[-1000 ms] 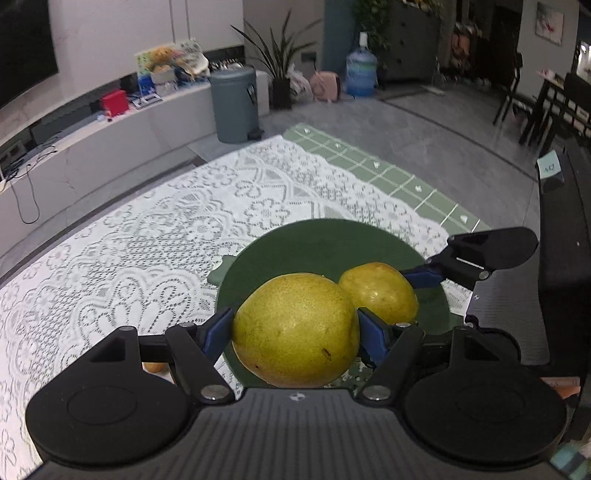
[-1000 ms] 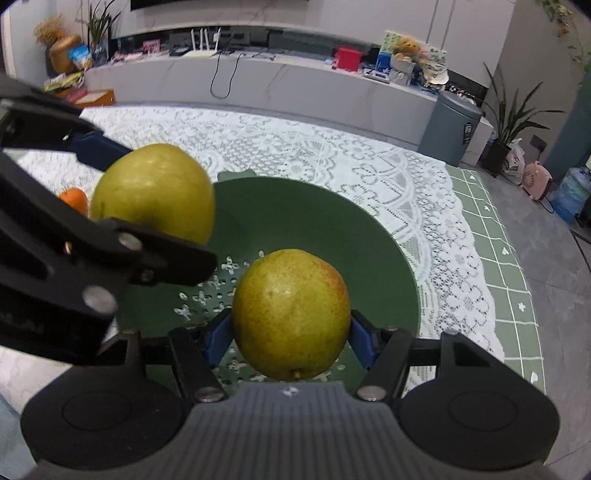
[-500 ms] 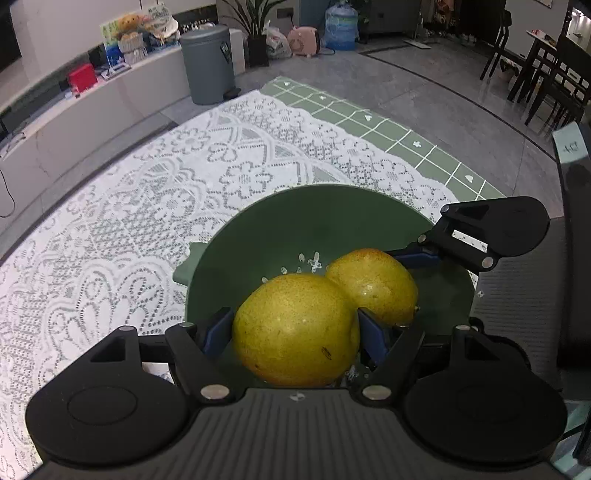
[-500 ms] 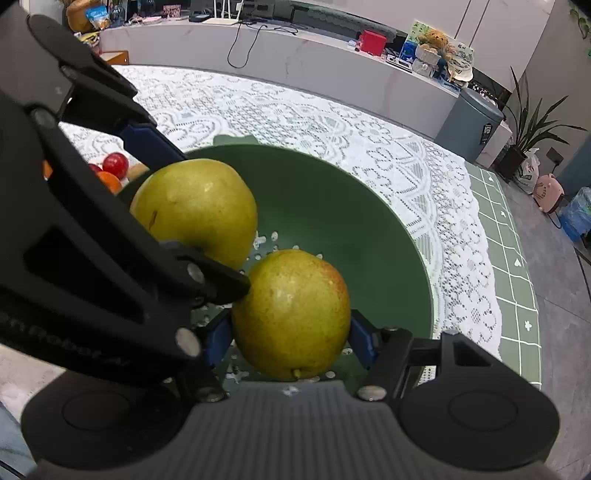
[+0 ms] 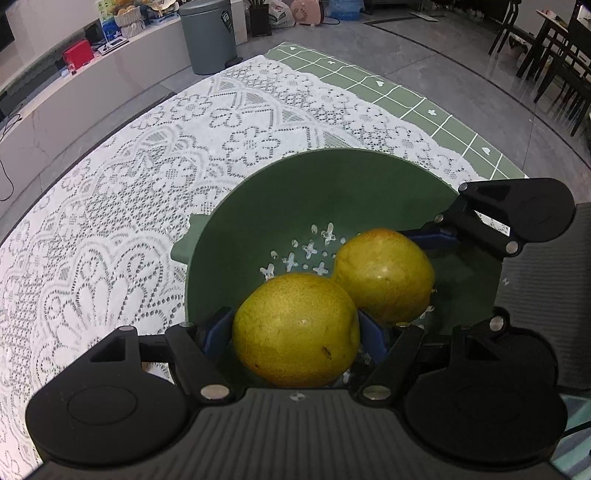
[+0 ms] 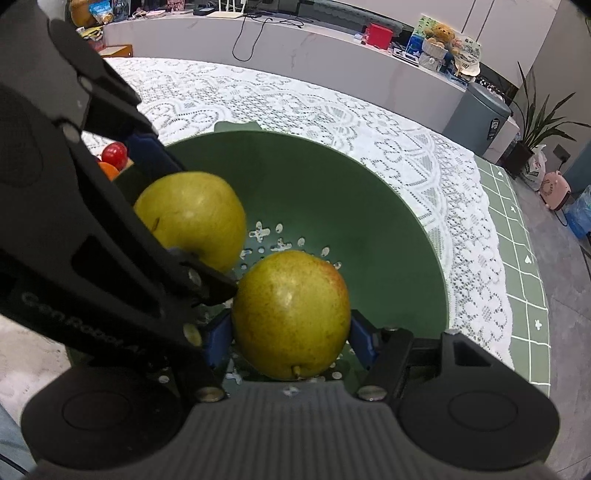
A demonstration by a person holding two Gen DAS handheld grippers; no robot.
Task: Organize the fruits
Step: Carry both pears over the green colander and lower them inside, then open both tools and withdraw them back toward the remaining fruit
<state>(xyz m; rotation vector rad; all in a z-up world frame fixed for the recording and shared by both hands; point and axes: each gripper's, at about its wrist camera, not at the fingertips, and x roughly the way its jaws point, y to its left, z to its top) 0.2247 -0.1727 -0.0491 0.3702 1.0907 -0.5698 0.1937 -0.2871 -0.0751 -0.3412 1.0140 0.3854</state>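
My left gripper (image 5: 295,328) is shut on a large yellow-green pear (image 5: 295,332), its blue pads pressed on both sides. The right gripper (image 6: 291,332) is shut on a second pear (image 6: 291,314) with a reddish blush. Both pears hang low inside a dark green colander bowl (image 5: 332,177) with star-shaped holes in its bottom. In the left wrist view the right gripper's pear (image 5: 384,273) lies just behind mine and seems to touch it. In the right wrist view the left gripper's pear (image 6: 192,218) sits to the left, within the bowl (image 6: 369,206).
The bowl stands on a white lace tablecloth (image 5: 147,166) over a green checked cloth (image 5: 406,99). A red fruit (image 6: 114,155) and an orange one (image 6: 108,170) lie left of the bowl. A grey bin (image 5: 208,35) and a long counter (image 6: 295,48) stand beyond the table.
My left gripper has tipped downward and carried its pear over the rim into the bowl, close beside the right pear. The right gripper has sunk slightly toward the bowl's bottom, still holding its pear.
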